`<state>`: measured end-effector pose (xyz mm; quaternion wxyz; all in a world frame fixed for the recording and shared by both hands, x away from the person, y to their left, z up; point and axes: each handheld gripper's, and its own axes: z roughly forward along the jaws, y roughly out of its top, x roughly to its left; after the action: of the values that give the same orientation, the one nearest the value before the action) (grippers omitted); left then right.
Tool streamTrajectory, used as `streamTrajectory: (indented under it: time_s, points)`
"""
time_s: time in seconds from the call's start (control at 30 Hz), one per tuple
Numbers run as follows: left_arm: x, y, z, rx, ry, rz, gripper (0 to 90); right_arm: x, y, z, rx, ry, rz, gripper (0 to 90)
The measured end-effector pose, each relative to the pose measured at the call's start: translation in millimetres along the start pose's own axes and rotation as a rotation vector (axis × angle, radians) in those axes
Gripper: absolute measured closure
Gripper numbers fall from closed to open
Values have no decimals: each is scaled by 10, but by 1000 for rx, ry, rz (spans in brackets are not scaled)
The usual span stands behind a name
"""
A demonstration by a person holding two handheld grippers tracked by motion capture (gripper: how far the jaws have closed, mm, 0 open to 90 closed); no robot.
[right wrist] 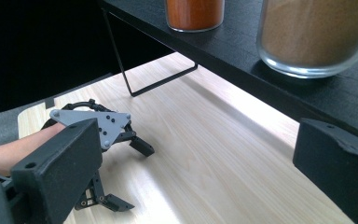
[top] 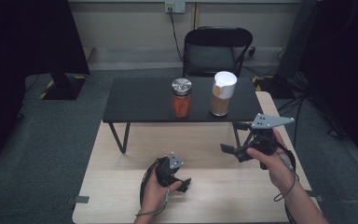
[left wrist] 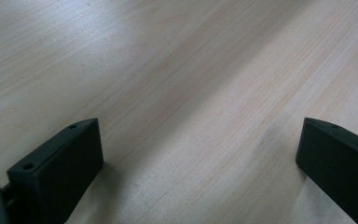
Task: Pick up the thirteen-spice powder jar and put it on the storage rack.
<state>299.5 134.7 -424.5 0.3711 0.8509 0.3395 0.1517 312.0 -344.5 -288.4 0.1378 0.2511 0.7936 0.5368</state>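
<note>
Room: grey carpet, a black chair (top: 216,50) by the far wall, dark screens at both sides.
Worktop: your pale wooden worktop (top: 121,196) carries a low black shelf (top: 140,100) on wire legs along its far edge.
Jars: two, both upright on the shelf's near edge, long axes vertical, lids pointing up.
Jar one: the orange-filled jar (top: 182,98) with a metal lid stands near the shelf's middle.
Jar two: the brown-filled jar (top: 223,93) with a white lid stands just to its right, apart from it.
Hand-held grippers: two, one in each of your hands.
Left hand-held gripper (top: 182,183): low over the worktop near its near edge; jaws spread wide over bare wood, holding nothing.
Right hand-held gripper (top: 230,150): raised near the worktop's right edge, in front of the shelf; jaws spread wide and empty, the brown-filled jar closest ahead.
</note>
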Motion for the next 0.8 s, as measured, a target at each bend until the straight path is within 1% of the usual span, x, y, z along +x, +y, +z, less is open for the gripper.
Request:
streamTrajectory:
  time_s: [0.13, 0.23, 0.5, 0.63, 0.67, 0.8]
  points:
    - [0, 0, 0, 0, 0, 0, 0, 2, -35, -4, 3, 2, 1, 3]
    - [0, 0, 0, 0, 0, 0, 0, 1, -80, -13, -6, 2, 10, 3]
    - [0, -2, 2, 0, -2, -5, 0, 0, -190, -37, -12, 5, 10, 3]
    - [-1, -4, 2, -2, -2, -6, 0, 20, -239, -47, -6, -8, 11, 3]
    - [2, 0, 0, 1, -1, 0, 0, 19, -259, -49, -8, -9, 13, 3]
    - [1, 0, 1, 1, -2, -3, 0, 8, -333, -57, -8, -7, 22, 3]
